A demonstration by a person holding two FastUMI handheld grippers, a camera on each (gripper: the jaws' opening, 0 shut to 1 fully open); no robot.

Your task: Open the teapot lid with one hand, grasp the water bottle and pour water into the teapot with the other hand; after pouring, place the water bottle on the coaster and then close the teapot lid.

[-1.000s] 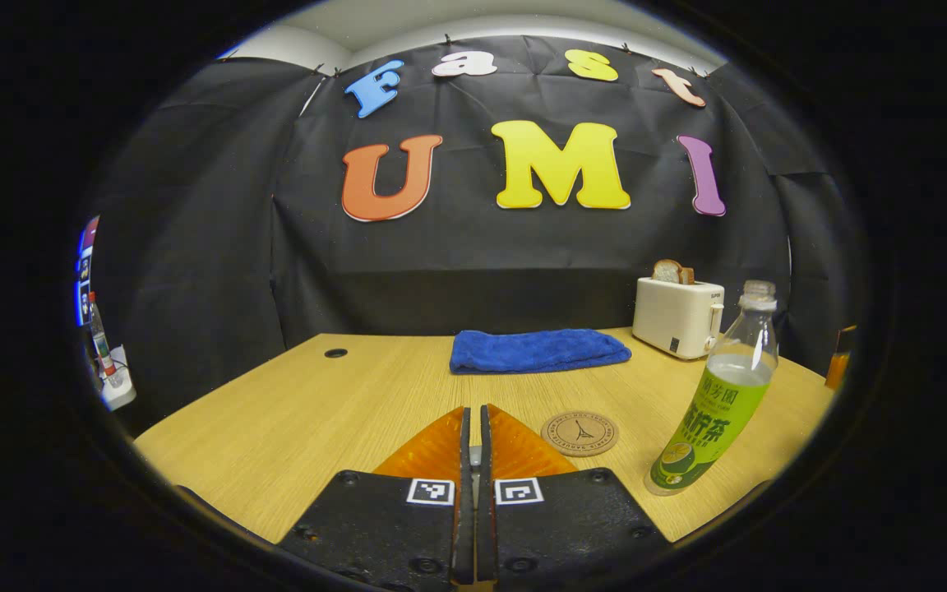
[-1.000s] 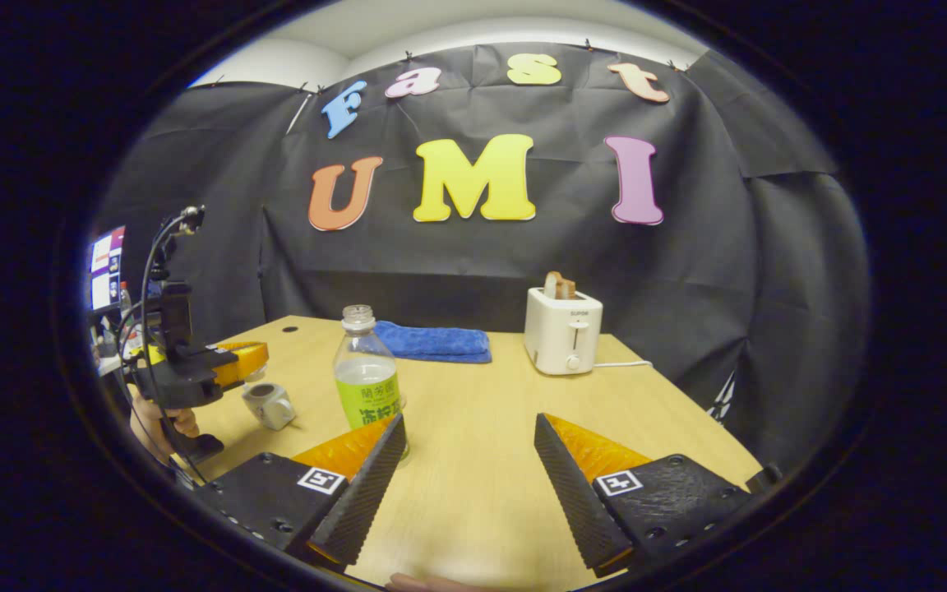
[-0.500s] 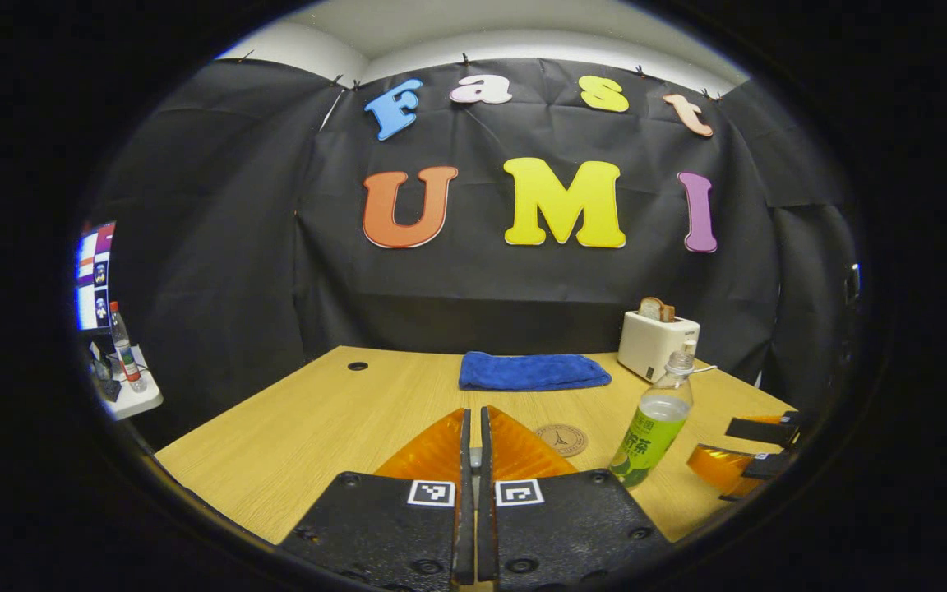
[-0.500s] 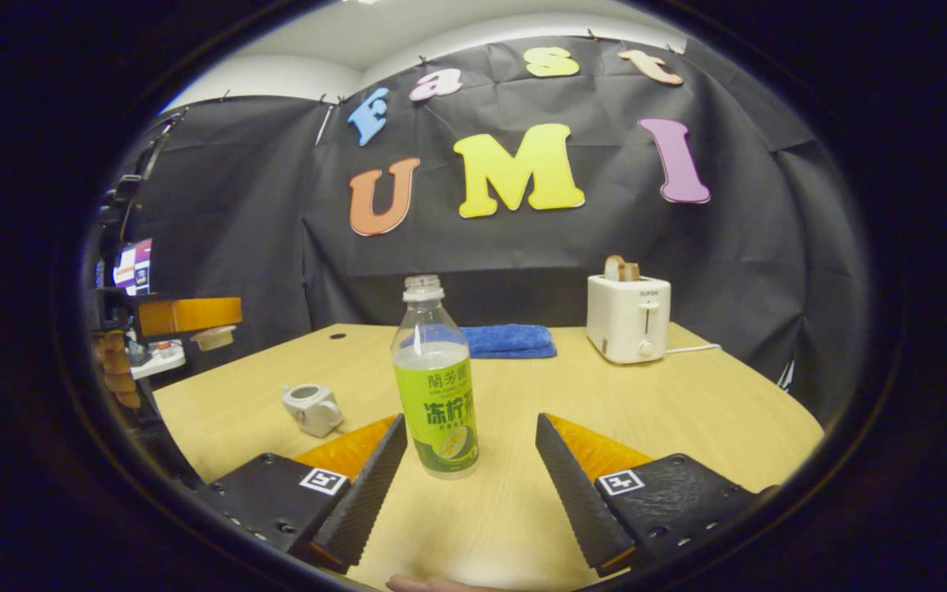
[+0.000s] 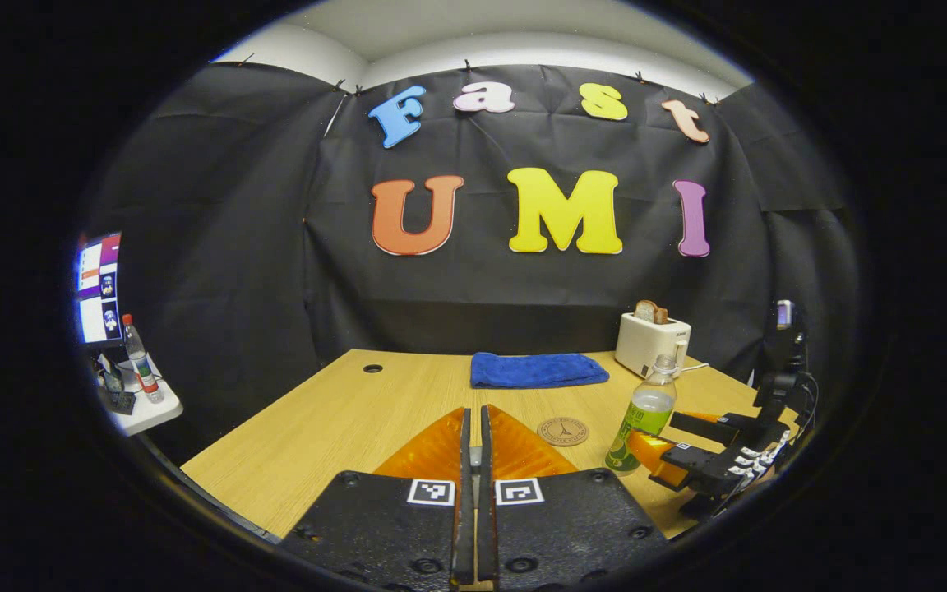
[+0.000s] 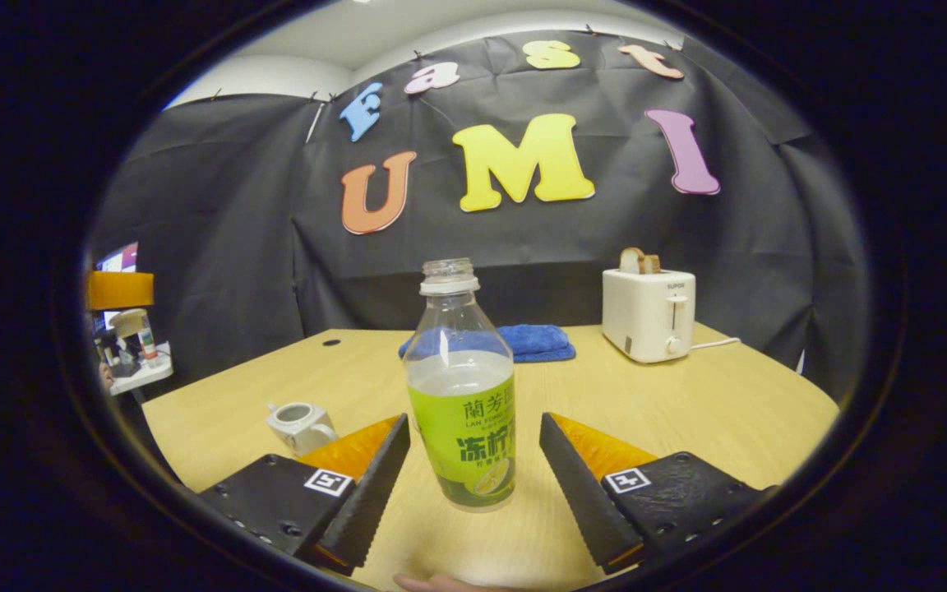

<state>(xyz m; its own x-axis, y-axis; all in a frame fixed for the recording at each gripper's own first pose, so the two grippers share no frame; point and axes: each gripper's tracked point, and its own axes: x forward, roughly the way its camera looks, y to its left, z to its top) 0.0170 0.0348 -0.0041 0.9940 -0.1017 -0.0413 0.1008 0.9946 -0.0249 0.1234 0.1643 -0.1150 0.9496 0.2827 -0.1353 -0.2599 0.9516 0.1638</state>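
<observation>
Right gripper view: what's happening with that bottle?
The right gripper is open, its fingers on either side of the uncapped water bottle standing on the table, not yet pressing it. The teapot sits open to the left. The left gripper is raised at the far left with the teapot lid just beneath it.

Left gripper [image 5: 474, 460] sat at bottom centre, fingers pressed together, raised above wooden table [image 5: 342, 419]. Water bottle [image 5: 643, 414] stood uncapped at lower right, round coaster [image 5: 562, 431] just left of it. Right gripper [image 5: 671, 444] reached in from right edge, fingers either side of bottle base, not touching. Blue towel [image 5: 538, 369] and white toaster [image 5: 651, 345] lay farther back.
</observation>
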